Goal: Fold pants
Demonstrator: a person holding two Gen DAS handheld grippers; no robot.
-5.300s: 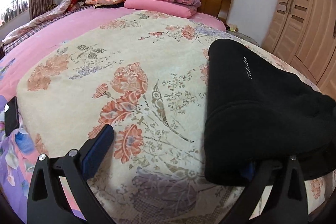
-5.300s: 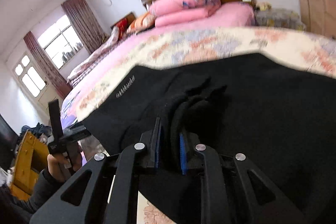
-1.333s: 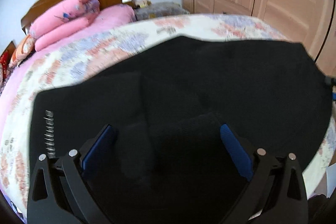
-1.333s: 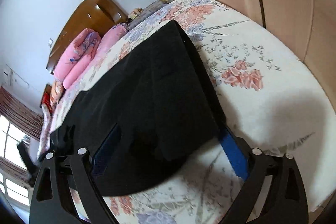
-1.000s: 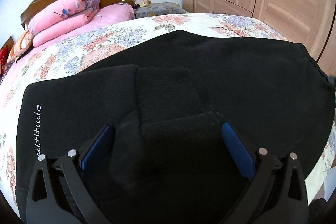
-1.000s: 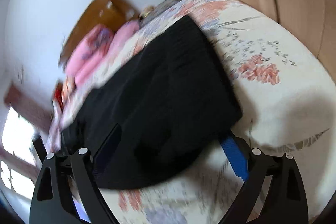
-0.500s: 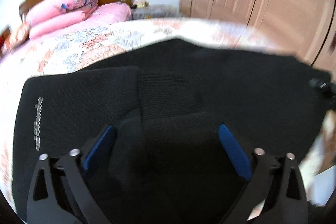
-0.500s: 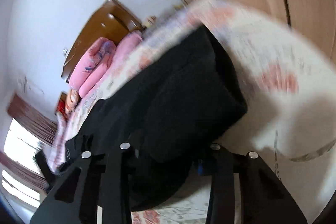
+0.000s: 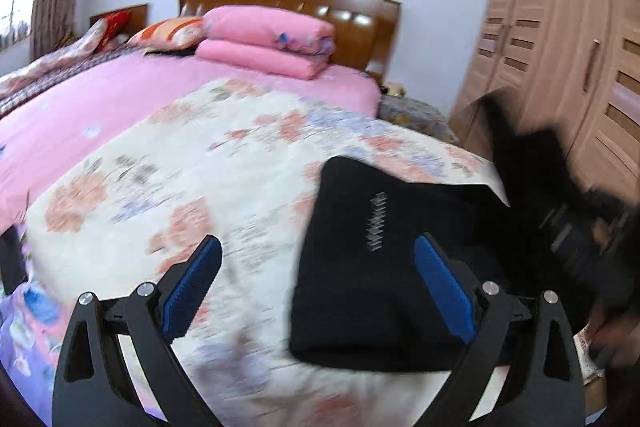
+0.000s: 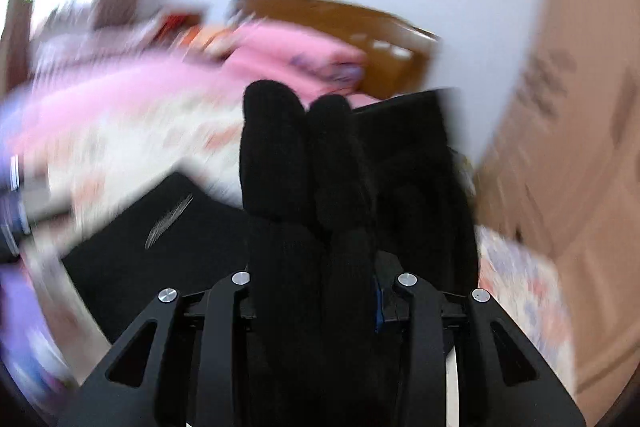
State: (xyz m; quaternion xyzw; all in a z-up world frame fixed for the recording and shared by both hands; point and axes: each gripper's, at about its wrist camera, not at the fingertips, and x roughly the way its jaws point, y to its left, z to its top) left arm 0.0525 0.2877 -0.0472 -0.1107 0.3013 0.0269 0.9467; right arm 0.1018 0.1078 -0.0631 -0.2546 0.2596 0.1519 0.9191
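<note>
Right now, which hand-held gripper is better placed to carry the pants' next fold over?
Right: the right hand-held gripper already clamps bunched black knit pants; the left hand-held gripper is open, holding nothing.

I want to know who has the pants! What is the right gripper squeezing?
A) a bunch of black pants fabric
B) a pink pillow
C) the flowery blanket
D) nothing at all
A: in the right wrist view, the right gripper has its fingers closed on bunched black pants fabric.

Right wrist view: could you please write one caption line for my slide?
Right gripper clamped on a bunched fold of the black pants, lifted above the floral bedspread; the frame is motion-blurred.
</note>
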